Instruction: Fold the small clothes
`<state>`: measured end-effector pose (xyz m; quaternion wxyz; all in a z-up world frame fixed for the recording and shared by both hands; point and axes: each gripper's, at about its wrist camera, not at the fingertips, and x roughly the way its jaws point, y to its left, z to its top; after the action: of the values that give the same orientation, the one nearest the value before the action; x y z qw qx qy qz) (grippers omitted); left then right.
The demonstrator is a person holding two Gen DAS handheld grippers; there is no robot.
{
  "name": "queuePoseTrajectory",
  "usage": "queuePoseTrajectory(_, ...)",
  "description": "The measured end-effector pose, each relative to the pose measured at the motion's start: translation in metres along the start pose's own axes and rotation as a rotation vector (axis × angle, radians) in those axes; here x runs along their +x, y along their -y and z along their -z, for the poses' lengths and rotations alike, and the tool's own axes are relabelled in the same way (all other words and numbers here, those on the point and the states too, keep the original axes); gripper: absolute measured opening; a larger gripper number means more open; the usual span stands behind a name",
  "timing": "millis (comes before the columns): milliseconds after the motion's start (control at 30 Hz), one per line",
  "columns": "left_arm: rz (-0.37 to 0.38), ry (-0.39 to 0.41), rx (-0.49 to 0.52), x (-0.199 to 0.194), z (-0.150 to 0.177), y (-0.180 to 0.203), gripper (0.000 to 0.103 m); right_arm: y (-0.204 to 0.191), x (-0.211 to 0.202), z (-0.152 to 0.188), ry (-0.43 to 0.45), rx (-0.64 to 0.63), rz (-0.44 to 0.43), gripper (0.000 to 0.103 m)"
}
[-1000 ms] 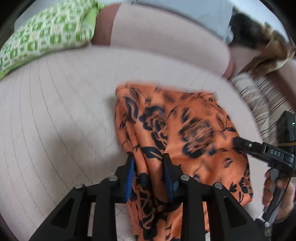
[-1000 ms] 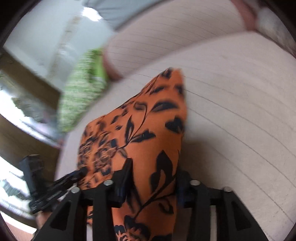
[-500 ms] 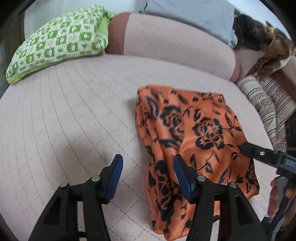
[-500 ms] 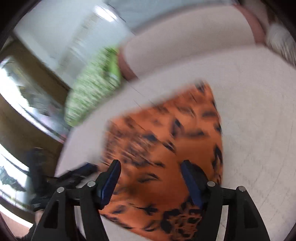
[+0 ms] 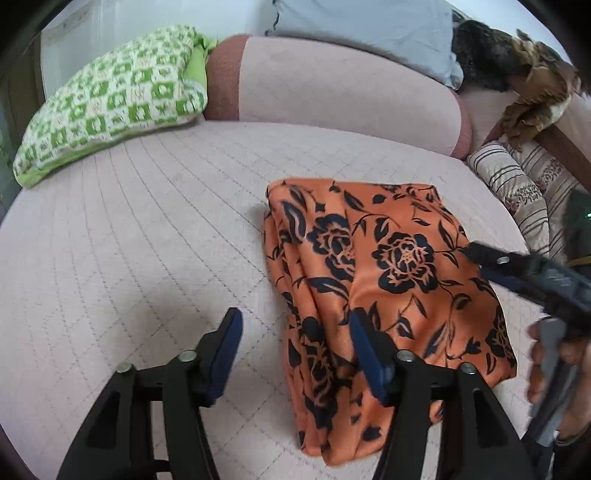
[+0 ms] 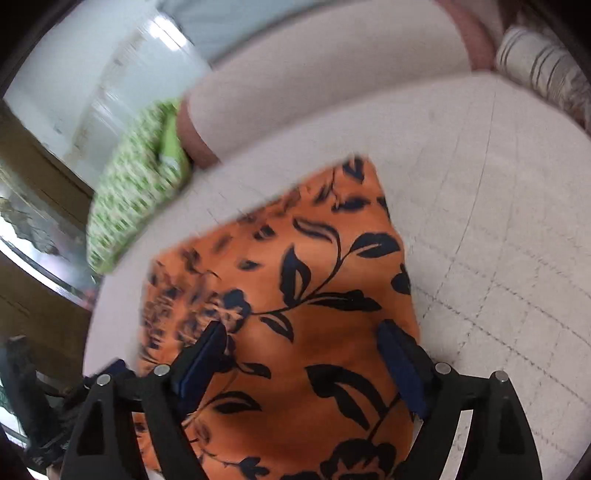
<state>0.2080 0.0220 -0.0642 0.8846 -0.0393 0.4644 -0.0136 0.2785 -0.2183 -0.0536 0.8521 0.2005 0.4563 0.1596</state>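
An orange cloth with a dark blue flower print (image 5: 376, 280) lies folded into a rough rectangle on the pale pink quilted bed (image 5: 129, 258). My left gripper (image 5: 295, 336) is open and empty, above the cloth's near left edge. My right gripper (image 6: 301, 350) is open and empty, hovering over the same cloth (image 6: 295, 295). The right gripper also shows in the left wrist view (image 5: 517, 266), at the cloth's right edge, held by a hand.
A green and white checked pillow (image 5: 110, 107) lies at the back left. A pink bolster (image 5: 332, 92) and a grey-blue pillow (image 5: 369, 29) run along the back. Striped cushions (image 5: 524, 188) sit at the right edge.
Both grippers were shut on the orange cloth a second ago. They have opened, let it go and drawn back; the cloth now rests folded on the bed.
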Motion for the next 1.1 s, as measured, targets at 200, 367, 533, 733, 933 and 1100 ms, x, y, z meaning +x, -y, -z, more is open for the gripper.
queuePoseTrajectory(200,-0.047,0.076,-0.012,-0.044,0.024,0.013,0.086,-0.033,-0.074,0.048,0.097,-0.117,0.085,0.086)
queuePoseTrajectory(367,-0.120,0.111,-0.024,-0.075,0.054,0.037,0.087,-0.046,-0.101,0.110,0.063,-0.191,0.195,0.089)
queuePoseTrajectory(533,-0.139,0.101,-0.049,-0.095,0.070,0.047,0.087,-0.055,-0.123,0.147,0.034,-0.256,0.278,0.089)
queuePoseTrajectory(733,-0.156,0.122,-0.025,-0.118,0.080,0.060,0.087,-0.074,-0.150,0.155,0.071,-0.326,0.340,0.102)
queuePoseTrajectory(933,-0.132,0.145,-0.015,-0.137,0.080,0.070,0.094,-0.088,-0.166,0.147,0.108,-0.357,0.384,0.103)
queuePoseTrajectory(1100,-0.113,0.161,-0.019,-0.146,0.079,0.071,0.094,-0.088,-0.175,0.143,0.139,-0.326,0.409,0.103)
